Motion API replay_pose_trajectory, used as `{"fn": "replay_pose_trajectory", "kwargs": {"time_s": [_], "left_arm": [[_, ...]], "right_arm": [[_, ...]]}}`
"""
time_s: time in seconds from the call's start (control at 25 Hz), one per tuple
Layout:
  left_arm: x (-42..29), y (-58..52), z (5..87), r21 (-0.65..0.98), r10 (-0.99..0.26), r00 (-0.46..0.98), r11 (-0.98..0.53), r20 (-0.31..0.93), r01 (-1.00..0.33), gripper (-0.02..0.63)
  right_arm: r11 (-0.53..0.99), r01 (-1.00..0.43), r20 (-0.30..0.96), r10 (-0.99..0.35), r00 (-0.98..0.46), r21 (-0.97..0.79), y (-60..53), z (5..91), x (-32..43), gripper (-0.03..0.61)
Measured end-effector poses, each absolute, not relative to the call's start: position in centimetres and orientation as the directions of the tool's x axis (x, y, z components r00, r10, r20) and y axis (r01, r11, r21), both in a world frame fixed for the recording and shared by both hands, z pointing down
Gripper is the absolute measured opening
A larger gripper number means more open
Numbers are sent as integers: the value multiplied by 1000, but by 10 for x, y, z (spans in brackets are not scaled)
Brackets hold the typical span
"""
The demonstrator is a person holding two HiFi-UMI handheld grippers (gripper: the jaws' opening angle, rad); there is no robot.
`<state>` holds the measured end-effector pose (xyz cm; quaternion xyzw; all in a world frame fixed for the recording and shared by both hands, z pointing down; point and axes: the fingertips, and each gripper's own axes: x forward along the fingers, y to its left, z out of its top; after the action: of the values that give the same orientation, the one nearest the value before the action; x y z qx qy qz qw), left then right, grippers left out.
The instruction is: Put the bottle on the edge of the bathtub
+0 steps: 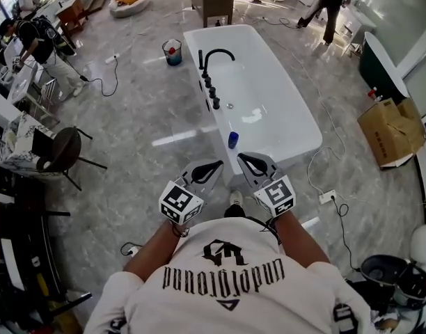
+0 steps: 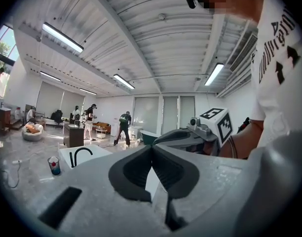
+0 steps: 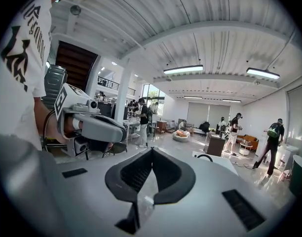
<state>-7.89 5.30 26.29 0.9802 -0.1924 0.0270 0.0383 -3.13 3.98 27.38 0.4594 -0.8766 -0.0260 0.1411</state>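
Note:
A small blue bottle [image 1: 233, 140] stands upright on the near left rim of the white bathtub [image 1: 282, 110], close to its near corner. A black faucet [image 1: 214, 58] and several black knobs line that same rim further back. Both grippers are held side by side in front of the person's chest, short of the tub and above the floor. My left gripper [image 1: 216, 165] [image 2: 152, 146] is shut with nothing between its jaws. My right gripper [image 1: 243, 158] [image 3: 151, 150] is shut and empty too. The bottle lies just beyond and between the two gripper tips, apart from both.
A blue bin [image 1: 172, 51] stands on the floor left of the tub's far end. A cardboard box [image 1: 390, 131] sits at the right, a dark chair [image 1: 63, 148] at the left. A power strip [image 1: 327, 197] and cables lie on the floor at the tub's near right. People stand at the back.

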Motion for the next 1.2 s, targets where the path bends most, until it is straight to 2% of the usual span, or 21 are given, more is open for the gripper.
{"fn": "replay_pose_trajectory", "kwargs": {"time_s": [0.56,1.2], "left_arm": [[-79,93,268,83,-374,923,-921,89,-381,15],[22,163,270,85,-352,930,-929,108,-361,15]], "right_arm": [[585,-794,218,-807,-549,163,90,266,-23,15],[578,-805,214,-810,-546,134,170,270,72,15]]}}
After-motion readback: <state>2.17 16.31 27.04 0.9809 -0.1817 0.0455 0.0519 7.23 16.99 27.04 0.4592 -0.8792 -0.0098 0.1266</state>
